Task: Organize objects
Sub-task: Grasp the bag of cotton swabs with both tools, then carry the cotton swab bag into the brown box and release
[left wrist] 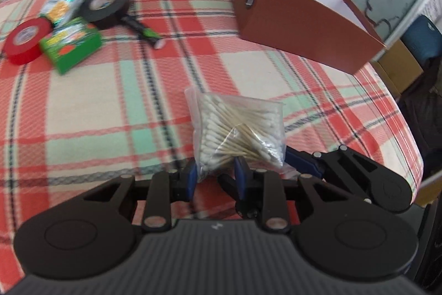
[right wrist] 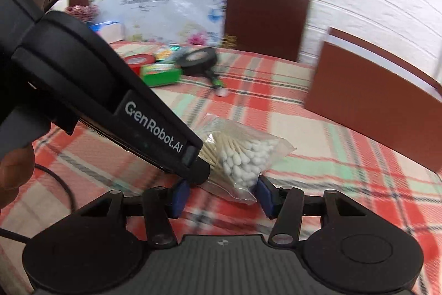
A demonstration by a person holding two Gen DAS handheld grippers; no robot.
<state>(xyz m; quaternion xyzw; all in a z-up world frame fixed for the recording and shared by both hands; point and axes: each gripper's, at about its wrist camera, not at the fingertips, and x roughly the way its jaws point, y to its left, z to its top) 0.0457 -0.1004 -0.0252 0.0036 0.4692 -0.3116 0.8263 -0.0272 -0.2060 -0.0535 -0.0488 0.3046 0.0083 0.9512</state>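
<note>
Free room and obstacles on the checked table

The middle of the table [left wrist: 110, 107] is lying open; the brown box [left wrist: 298, 26] is blocking the far right edge, and the tape rolls [left wrist: 107, 4] with a green box [left wrist: 71, 44] are crowding the far left corner.

The left claw's body [right wrist: 116, 101] hides the near corner of the cotton-swab bag [right wrist: 243, 156]; beyond it the brown box [right wrist: 373, 112] runs off-frame.
</note>
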